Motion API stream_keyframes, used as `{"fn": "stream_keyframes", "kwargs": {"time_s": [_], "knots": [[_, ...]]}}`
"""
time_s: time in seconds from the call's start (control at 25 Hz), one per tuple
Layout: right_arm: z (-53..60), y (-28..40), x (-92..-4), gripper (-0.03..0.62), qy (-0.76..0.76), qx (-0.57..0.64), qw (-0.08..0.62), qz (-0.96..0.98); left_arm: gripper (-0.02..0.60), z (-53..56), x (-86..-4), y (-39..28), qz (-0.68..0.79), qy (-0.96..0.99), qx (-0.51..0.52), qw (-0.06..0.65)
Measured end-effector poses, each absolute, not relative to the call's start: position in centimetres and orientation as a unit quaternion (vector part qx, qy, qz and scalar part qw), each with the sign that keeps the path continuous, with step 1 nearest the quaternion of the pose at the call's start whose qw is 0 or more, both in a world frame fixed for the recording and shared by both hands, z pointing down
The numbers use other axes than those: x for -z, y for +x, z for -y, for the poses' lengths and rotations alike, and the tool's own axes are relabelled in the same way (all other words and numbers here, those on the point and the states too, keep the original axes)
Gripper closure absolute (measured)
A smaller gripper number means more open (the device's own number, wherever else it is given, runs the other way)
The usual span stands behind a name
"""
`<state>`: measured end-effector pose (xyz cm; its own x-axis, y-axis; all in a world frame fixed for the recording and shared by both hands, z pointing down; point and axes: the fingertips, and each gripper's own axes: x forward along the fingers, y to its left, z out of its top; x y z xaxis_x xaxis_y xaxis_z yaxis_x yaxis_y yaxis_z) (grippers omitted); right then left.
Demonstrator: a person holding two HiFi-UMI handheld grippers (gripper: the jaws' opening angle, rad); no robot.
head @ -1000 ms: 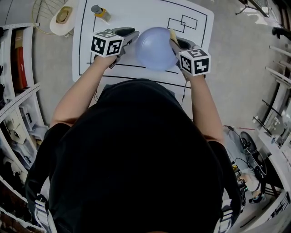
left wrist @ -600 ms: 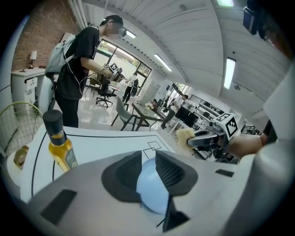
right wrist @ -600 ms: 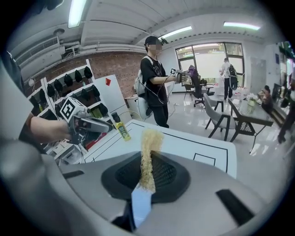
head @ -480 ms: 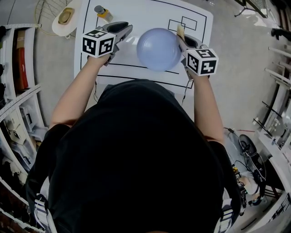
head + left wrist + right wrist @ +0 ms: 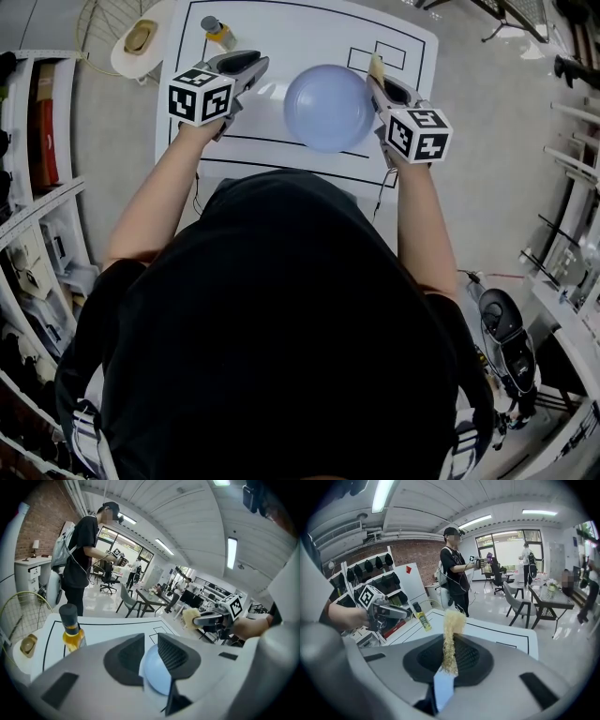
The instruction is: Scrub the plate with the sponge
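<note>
Head view: plate (image 5: 328, 106) lies on the white surface (image 5: 300, 33), across one of its black lines and between the two grippers. It's pale blue, round and plain, with a soft highlight near the middle. Can't tell if it's face-up or face-down.
Left gripper (image 5: 263, 61) is just beside the plate's upper-left rim with a small gap, not touching. Right gripper (image 5: 378, 81) is at the plate's right rim, sponge (image 5: 375, 64) poking out past its tips.

Left gripper view adds the jaws: spread a little, narrow gap, nothing pinched. The plate shows pale blue through the gap. Also a bottle (image 5: 72, 631) of yellow liquid with a dark cap standing on the surface at left, and the right gripper with the sponge across the way.

Right gripper view: jaws pinching the sponge edge-on. It's thin, yellow and rough-textured, standing up beyond the tips. There's a pale blue sliver in the gap under it. No view settles whether sponge touches plate.

Both gripper views show a person (image 5: 455, 571) standing past the surface's far end; head view doesn't.
</note>
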<state>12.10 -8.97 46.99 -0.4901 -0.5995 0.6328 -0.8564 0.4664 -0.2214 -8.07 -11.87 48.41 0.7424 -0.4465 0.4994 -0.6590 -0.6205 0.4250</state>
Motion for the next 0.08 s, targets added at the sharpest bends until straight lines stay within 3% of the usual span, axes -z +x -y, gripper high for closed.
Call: {"fn": "stream_keyframes", "kwargs": {"time_s": [0.08], "knots": [[9.04, 12.08, -46.81, 0.560, 0.446, -0.263, 0.240, 0.821, 0.489, 11.88, -48.38, -8.46, 0.316, 0.882, -0.175, 0.302]]}}
